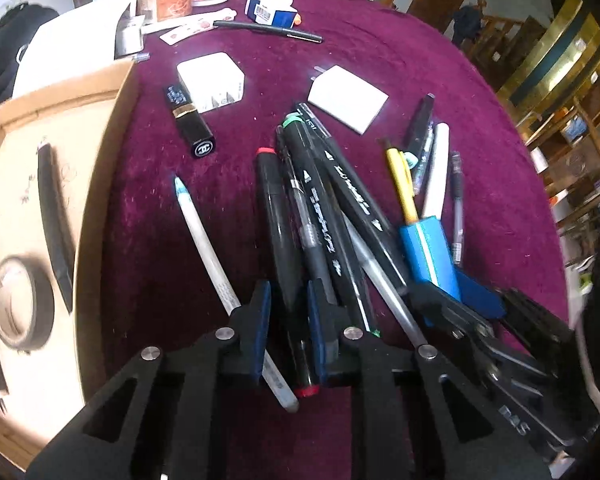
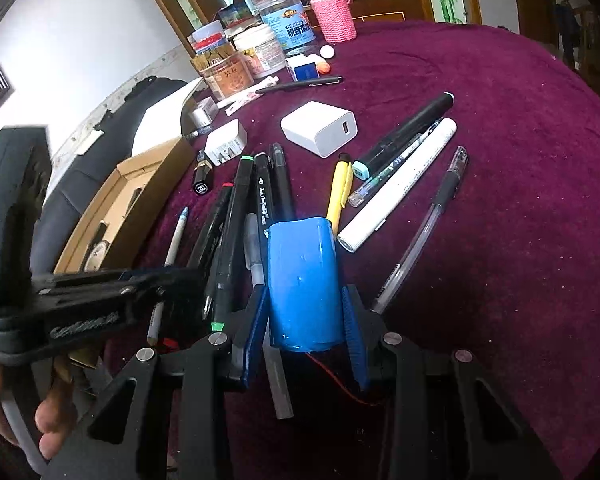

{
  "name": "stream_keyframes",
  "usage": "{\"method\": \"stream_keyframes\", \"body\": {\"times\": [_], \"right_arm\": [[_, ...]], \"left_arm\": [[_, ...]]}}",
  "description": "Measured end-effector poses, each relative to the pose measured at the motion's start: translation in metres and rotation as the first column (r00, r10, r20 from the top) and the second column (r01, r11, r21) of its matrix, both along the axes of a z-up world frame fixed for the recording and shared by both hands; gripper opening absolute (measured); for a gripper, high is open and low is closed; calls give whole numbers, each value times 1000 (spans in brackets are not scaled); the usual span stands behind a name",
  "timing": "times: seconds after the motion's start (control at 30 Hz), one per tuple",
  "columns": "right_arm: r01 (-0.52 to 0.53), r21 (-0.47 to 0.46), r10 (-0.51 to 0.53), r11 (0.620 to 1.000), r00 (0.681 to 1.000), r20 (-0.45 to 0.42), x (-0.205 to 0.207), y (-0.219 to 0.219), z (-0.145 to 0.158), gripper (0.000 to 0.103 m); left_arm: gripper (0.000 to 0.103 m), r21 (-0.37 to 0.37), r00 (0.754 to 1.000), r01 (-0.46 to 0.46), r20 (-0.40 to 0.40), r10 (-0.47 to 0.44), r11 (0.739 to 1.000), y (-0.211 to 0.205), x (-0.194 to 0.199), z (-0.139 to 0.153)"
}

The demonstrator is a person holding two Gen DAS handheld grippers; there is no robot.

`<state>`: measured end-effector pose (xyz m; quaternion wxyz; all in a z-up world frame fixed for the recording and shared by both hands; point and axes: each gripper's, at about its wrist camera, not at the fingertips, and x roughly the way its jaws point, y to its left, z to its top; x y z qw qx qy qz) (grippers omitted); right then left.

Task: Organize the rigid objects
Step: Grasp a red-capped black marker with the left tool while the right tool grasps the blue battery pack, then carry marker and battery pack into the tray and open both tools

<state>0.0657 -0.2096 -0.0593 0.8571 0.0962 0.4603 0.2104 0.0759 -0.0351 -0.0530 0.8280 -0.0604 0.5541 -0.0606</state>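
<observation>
Round table [image 1: 440,80], covered in a plum velvet cloth, on which all loose items are spread. Cardboard box [image 1: 112,152], open-topped, stood at the table's left edge; a roll of tape [image 1: 20,308] and a dark pen-like item are already laid inside, so it is judged to be the collecting bin for this sorting. Two white chargers [image 1: 212,80] [image 1: 348,98], set apart beyond the pens, untouched. Blue cylinder [image 2: 304,280], lying on its side, is clasped by the right gripper [image 2: 306,328] across its width, both blue pads pressed to its flanks; thin red wire is seen trailing from its near end. Black lipstick tube [image 1: 190,120], lying just beside the nearer charger. Heap of black markers [image 1: 332,200], fanned and overlapping at table centre, with a second cluster of yellow, white and clear pens [image 1: 428,172] to the right. Red-capped black marker [image 1: 280,248], leftmost of the heap, is straddled by the left gripper [image 1: 288,320]; the jaws are drawn narrow about its barrel, pads at or very near its sides, presumably so it can be lifted clear toward the box. White pen with blue tip [image 1: 208,248], lying alone just left of it, passing under the left finger.
</observation>
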Motion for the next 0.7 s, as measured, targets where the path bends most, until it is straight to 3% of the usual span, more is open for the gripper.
{"method": "stream_keyframes", "body": {"times": [0.1, 0.2, 0.3, 0.57, 0.7], "right_arm": [[0, 0, 0, 1000, 1000, -2, 0, 0, 0, 32], [5, 2, -5, 1000, 1000, -11, 0, -1, -1, 32], [3, -10, -3, 1000, 1000, -9, 1, 4, 0, 32], [13, -30, -13, 999, 1000, -12, -3, 7, 1, 32], [34, 63, -33, 997, 999, -17, -6, -3, 3, 32]], "left_arm": [[15, 2, 1000, 6, 9, -6, 1000, 0, -4, 2], [14, -73, 1000, -12, 21, 13, 997, 13, -15, 9], [15, -42, 1000, -8, 20, 8, 999, 13, -13, 7], [15, -69, 1000, -3, 5, 3, 998, 9, -3, -3], [14, -149, 997, -30, 61, 40, 988, 23, -21, 10]]}}
